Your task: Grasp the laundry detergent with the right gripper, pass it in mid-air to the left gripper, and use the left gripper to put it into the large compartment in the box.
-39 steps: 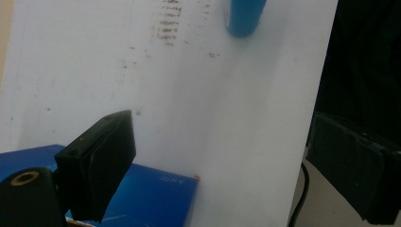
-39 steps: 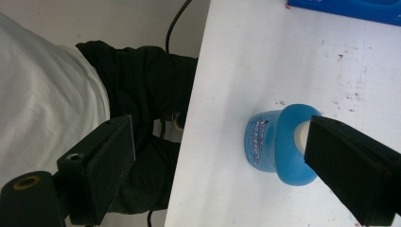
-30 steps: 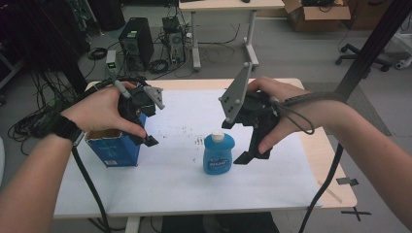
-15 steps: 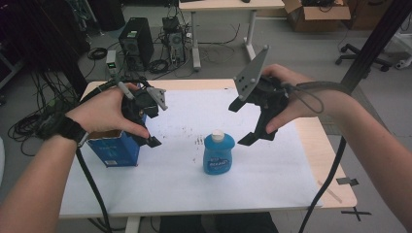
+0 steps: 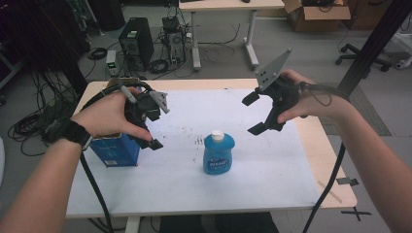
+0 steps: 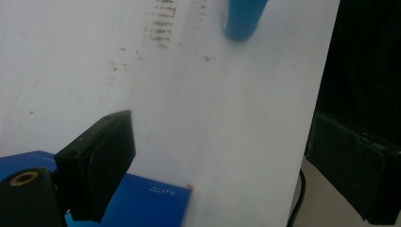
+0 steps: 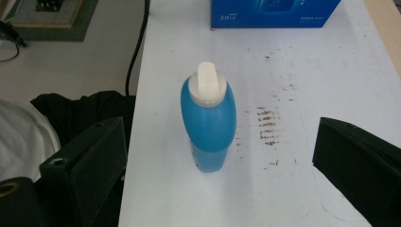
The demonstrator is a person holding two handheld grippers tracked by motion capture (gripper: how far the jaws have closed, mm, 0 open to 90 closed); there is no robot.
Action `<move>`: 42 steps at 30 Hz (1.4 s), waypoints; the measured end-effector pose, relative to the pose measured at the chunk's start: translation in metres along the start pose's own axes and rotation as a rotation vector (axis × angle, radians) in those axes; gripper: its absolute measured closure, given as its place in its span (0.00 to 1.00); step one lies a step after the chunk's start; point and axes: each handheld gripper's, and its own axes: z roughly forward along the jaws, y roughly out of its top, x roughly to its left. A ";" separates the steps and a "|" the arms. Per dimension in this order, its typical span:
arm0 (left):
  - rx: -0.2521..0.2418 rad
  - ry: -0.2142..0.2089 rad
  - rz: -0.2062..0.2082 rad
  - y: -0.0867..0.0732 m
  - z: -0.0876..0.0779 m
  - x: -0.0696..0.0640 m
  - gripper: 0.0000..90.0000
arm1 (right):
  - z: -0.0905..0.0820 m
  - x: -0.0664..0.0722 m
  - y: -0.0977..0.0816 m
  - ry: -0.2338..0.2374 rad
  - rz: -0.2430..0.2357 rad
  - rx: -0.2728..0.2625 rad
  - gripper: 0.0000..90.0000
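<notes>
This looks like a lab or tech office. Behind the white-topped table [image 5: 272, 194], on a grey carpeted floor, stand two computer towers [image 5: 135, 42] amid tangled cables [image 5: 29, 127]. Farther back are a second desk [image 5: 223, 6], a cardboard box [image 5: 318, 10] and an office chair [image 5: 388, 46].

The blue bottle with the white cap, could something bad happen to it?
Maybe. The blue plastic bottle with the white cap stands tall and narrow on the white table, so a bump from the open right gripper might tip it. The blue cardboard box sits near the table's edge under the left gripper; a nudge could push it off.
</notes>
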 end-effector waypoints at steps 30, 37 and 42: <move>-0.008 -0.011 -0.021 -0.001 0.010 -0.004 0.10 | 0.082 -0.023 -0.085 0.071 0.075 -0.201 0.05; -0.012 -0.014 -0.024 -0.004 0.011 -0.005 0.10 | 0.101 -0.022 -0.088 0.094 0.070 -0.216 0.05; -0.013 -0.018 -0.025 -0.005 0.013 -0.005 0.10 | 0.112 -0.020 -0.089 0.094 0.070 -0.224 0.06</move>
